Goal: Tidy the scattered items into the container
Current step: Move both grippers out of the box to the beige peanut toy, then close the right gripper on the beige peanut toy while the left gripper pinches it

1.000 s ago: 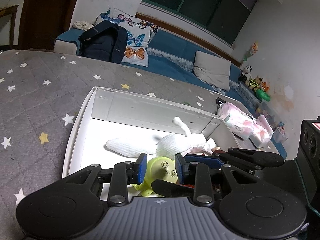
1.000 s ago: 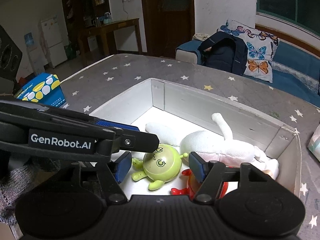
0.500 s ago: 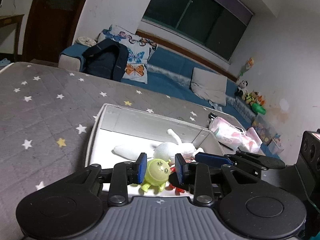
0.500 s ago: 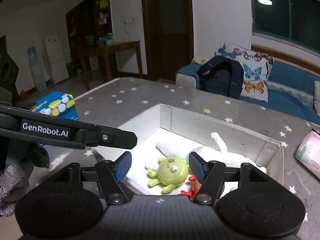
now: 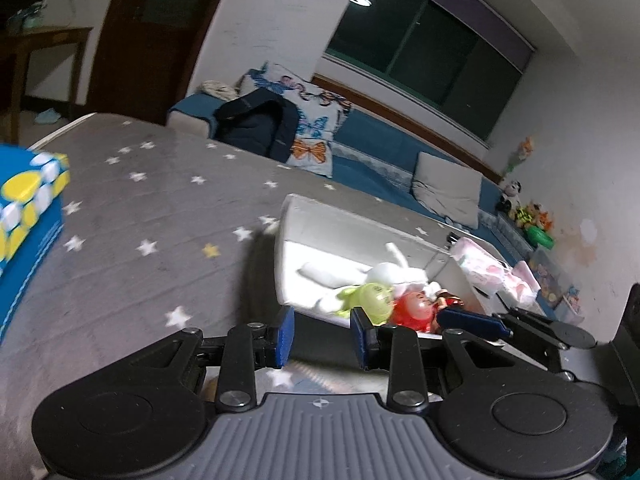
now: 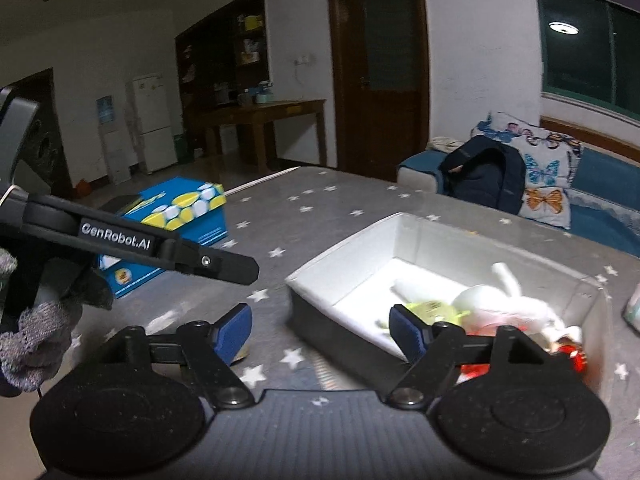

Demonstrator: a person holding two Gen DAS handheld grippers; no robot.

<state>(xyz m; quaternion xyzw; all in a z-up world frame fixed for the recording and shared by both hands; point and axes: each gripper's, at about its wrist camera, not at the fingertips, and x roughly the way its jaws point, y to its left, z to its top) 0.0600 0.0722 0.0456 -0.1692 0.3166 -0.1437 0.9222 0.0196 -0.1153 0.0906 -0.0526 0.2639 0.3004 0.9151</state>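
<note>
Toys lie in the white box; both grippers hang empty at its near edge.

At far left, a blue and yellow carton (image 6: 168, 232) sits on the grey star-print cover (image 5: 140, 216). The left gripper (image 5: 322, 338) has its blue pads spread with nothing between them, above the cover just short of the white box (image 5: 320, 220). Inside the box, a green toy (image 5: 370, 298) touches a white plush rabbit (image 5: 394, 274), with a red toy (image 5: 412, 312) beside them. The right gripper (image 6: 320, 330) is spread wide and empty, its left pad over the cover, its right pad in front of the box's near wall. A pink packet (image 5: 488, 270) lies just right of the box.
</note>
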